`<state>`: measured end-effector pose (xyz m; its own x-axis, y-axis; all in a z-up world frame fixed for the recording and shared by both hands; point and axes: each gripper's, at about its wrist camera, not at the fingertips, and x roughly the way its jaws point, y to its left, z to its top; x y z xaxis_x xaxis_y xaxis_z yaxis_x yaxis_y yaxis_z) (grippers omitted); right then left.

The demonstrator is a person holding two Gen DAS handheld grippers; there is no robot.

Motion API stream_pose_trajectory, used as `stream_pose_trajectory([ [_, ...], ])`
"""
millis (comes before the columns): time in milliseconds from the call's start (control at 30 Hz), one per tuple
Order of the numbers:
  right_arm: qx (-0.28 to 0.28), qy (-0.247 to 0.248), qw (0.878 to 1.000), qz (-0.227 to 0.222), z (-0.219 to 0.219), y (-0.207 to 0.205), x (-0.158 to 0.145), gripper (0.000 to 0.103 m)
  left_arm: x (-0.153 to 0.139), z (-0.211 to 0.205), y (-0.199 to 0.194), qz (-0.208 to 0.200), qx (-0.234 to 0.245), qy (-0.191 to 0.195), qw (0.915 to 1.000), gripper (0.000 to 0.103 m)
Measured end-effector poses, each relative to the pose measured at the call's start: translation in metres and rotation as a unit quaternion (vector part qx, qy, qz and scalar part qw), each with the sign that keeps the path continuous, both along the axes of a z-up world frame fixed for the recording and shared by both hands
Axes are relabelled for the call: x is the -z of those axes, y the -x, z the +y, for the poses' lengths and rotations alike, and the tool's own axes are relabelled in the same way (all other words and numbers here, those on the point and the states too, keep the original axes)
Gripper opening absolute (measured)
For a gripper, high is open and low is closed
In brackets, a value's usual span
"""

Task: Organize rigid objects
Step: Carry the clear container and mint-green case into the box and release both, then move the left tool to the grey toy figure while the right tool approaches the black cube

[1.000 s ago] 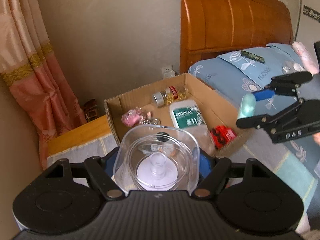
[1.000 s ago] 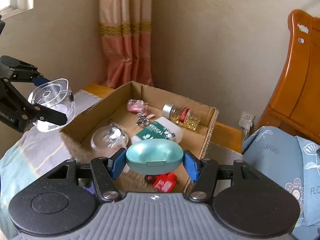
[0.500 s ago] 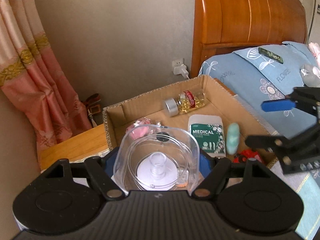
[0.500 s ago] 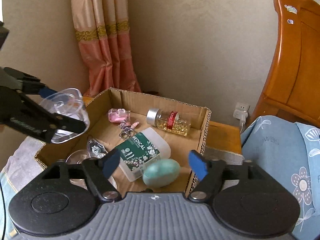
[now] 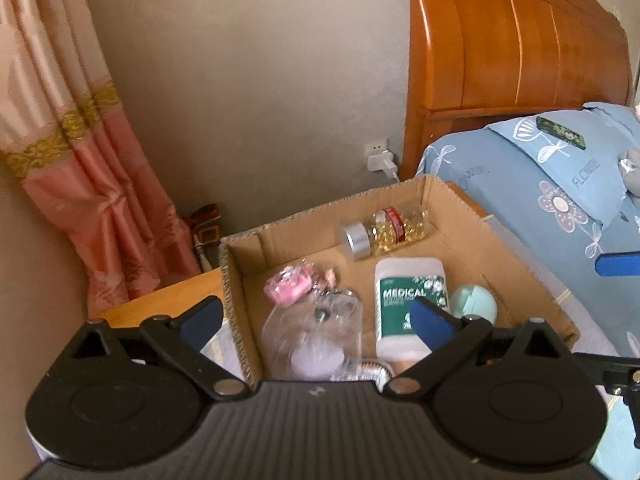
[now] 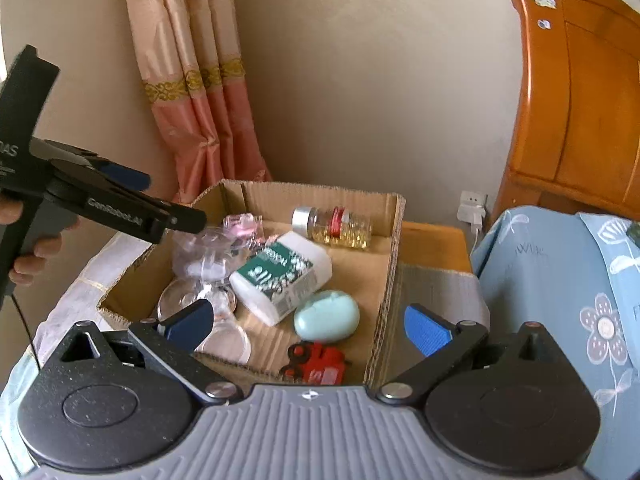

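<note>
Opening, the left tongs (image 5: pixel 318 318) are shown with nothing pressed between the pads; the clear plastic lidded tub (image 5: pixel 316 344), held a second ago, is blurred inside the brown cardboard box (image 6: pixel 394 264). The right tongs (image 6: pixel 308 326) are likewise opening and empty, the mint-green oval case (image 6: pixel 327 316) released onto the box floor beside the white "MEDICAL" bottle (image 6: pixel 284 276). A capsule jar (image 6: pixel 332 227) and red toy (image 6: pixel 316 364) are also contained.
</note>
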<state>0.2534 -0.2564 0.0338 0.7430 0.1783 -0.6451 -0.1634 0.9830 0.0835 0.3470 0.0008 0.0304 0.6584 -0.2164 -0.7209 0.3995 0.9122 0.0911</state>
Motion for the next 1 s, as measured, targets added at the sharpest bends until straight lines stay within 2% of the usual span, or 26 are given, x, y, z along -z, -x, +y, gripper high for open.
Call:
stream_pose_trajectory([
  [167, 0.009, -0.01, 1.0, 0.014, 0.005, 0.014, 0.006, 0.103, -0.004, 0.007, 0.02, -0.003, -0.008, -0.017, 0.9998, 0.099],
  [300, 0.011, -0.03, 0.999, 0.022, 0.01, 0.027, 0.008, 0.103, -0.006, 0.014, 0.039, 0.0, -0.015, -0.015, 0.9998, 0.099],
  [533, 0.03, -0.049, 0.998, 0.039, 0.025, 0.051, 0.024, 0.103, 0.005, 0.027, 0.1, -0.015, -0.024, -0.005, 0.9996, 0.099],
  [700, 0.028, -0.033, 0.997, 0.067, 0.044, 0.055, 0.048, 0.103, 0.026, 0.036, 0.134, -0.022, -0.08, -0.023, 0.9963, 0.099],
  [767, 0.024, -0.027, 0.997, 0.066, 0.051, 0.056, 0.055, 0.103, 0.032, 0.041, 0.142, -0.022, -0.107, -0.025, 0.9937, 0.099],
  [867, 0.017, -0.018, 0.998, 0.064, 0.065, 0.05, 0.069, 0.103, 0.037, 0.054, 0.15, -0.014, -0.141, -0.002, 0.9899, 0.099],
  [1000, 0.01, 0.006, 0.996, 0.086, 0.082, 0.04, 0.093, 0.103, 0.042, 0.069, 0.155, -0.004, -0.164, 0.025, 0.9862, 0.099],
])
